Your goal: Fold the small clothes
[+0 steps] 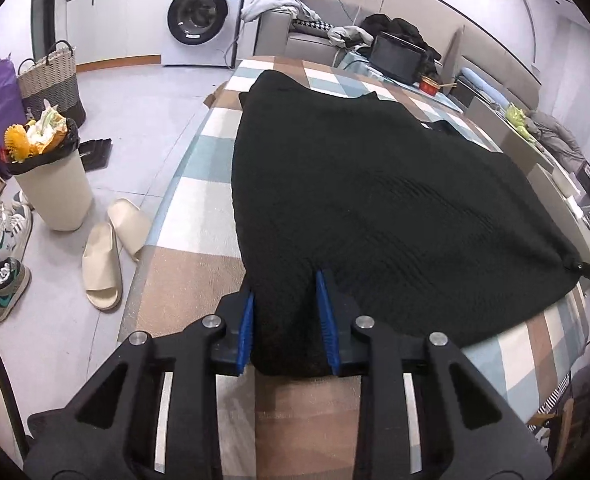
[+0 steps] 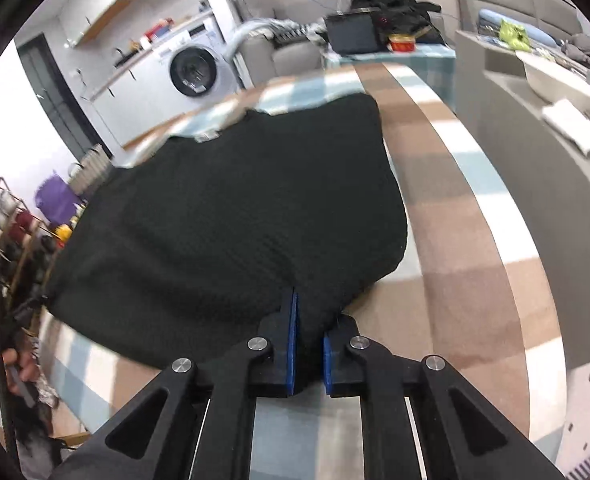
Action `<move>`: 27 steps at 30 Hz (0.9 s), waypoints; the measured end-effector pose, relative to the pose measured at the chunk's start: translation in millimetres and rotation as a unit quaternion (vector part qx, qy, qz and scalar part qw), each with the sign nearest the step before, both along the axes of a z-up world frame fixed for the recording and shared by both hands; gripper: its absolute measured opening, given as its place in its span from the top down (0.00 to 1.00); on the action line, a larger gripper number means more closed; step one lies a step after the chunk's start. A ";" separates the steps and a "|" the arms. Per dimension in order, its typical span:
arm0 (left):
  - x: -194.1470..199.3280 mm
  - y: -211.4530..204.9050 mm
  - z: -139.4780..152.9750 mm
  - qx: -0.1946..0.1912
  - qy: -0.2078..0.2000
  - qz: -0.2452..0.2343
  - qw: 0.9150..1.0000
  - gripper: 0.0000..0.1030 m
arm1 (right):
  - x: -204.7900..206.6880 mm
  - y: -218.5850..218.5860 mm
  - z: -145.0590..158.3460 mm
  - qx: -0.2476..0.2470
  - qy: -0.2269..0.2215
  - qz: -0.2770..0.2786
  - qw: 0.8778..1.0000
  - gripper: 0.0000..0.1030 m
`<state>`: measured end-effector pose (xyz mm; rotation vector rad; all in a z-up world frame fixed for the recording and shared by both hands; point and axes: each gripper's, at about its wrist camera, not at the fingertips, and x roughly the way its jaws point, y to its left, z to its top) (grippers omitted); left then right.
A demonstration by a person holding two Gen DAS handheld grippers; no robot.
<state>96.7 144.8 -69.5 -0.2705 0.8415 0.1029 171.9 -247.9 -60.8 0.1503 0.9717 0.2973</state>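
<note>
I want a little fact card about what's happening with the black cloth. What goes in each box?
cloth: black knit garment, spread flat
surface: checked table cover, brown, blue and white
left tool: blue pads on either side of the near left corner of the garment
right tool: shut on the near right corner of the garment
fold: not yet made
floor nearby: bin, pale slippers, sneakers
background: washing machine
</note>
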 end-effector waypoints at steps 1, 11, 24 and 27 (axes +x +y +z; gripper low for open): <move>-2.3 3.4 0.0 0.001 0.000 0.001 1.000 0.76 | -0.8 -2.0 -3.0 0.005 0.004 -0.004 1.000 0.91; -25.6 -11.5 -1.5 0.017 0.009 -0.015 1.000 0.76 | -13.9 -10.1 -1.5 -0.027 0.010 -0.013 1.000 0.85; -8.8 -2.3 19.6 0.006 0.019 0.031 0.999 0.39 | 43.7 -24.1 29.3 0.002 -0.020 -0.016 1.000 0.51; 5.2 -9.8 15.3 0.026 0.026 0.019 0.999 0.39 | 77.8 -22.8 16.1 0.008 0.009 -0.011 1.000 0.50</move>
